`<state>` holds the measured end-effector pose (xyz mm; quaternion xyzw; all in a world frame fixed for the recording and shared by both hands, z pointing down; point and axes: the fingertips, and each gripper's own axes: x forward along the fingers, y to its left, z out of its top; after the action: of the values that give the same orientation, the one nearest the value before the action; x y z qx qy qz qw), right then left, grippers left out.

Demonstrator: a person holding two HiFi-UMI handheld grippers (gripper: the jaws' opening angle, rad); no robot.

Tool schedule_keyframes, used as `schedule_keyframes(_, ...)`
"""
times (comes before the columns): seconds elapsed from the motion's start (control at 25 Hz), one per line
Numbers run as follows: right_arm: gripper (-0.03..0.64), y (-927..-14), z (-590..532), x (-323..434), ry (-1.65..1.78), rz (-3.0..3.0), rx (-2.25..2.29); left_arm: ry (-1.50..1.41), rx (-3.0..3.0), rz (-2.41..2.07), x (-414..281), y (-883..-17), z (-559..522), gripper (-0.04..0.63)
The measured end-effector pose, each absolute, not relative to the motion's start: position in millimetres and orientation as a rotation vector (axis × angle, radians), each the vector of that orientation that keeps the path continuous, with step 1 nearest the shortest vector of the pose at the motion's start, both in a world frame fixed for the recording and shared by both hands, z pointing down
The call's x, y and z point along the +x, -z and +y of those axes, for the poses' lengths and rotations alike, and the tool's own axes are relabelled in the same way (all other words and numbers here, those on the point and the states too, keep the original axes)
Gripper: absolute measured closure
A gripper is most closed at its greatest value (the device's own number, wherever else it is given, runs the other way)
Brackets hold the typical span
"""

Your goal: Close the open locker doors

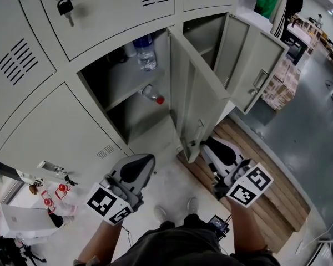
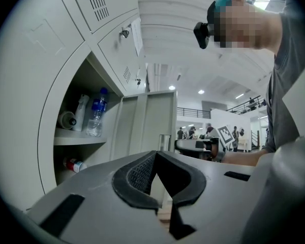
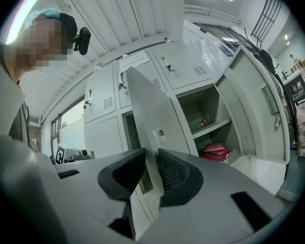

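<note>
Over pale floor (image 1: 169,184), the left tool (image 1: 146,160) hangs clenched on nothing while the right tool (image 1: 209,144), jaws a sliver apart and empty, waits just beside the near open door (image 1: 191,93), probably to push it shut; a farther door (image 1: 255,65) also stands open.

Head view steeply down on lockers (image 1: 39,121), both gripper views low, tilted up, close, sharing the middle open door (image 1: 197,93).
</note>
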<state>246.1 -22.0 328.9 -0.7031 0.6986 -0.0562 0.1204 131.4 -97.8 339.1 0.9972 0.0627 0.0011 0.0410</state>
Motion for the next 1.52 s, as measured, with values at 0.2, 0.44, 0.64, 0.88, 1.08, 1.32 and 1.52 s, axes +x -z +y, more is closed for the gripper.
schedule_keyframes(0.2, 0.537, -329, -32, 232, 0.159, 2.042, -2.053, -0.001, 3.057, 0.183, 117, -339, -108, 0.586)
schedule_keyframes(0.44, 0.537, -329, -42, 220, 0.156, 2.04, -2.053, -0.005, 3.065, 0.172, 103, -339, -116, 0.586)
schedule_keyframes(0.64, 0.537, -329, -49, 212, 0.157, 2.046, -2.044, -0.003, 3.072, 0.155, 93, -337, -121, 0.586)
schedule_keyframes(0.88, 0.537, -329, -58, 203, 0.162, 2.07, -2.029, 0.002, 3.076, 0.128, 84, -336, -126, 0.586)
schedule_keyframes(1.08, 0.537, -328, -66, 196, 0.167, 2.09, -2.011, 0.006, 3.073, 0.104, 78, -336, -131, 0.586)
schedule_keyframes(1.32, 0.537, -328, -75, 188, 0.171, 2.109, -1.988, 0.006, 3.07, 0.076, 71, -338, -138, 0.586)
schedule_keyframes(1.52, 0.538, -328, -82, 183, 0.176, 2.119, -1.97, 0.006, 3.069, 0.06, 68, -339, -142, 0.586)
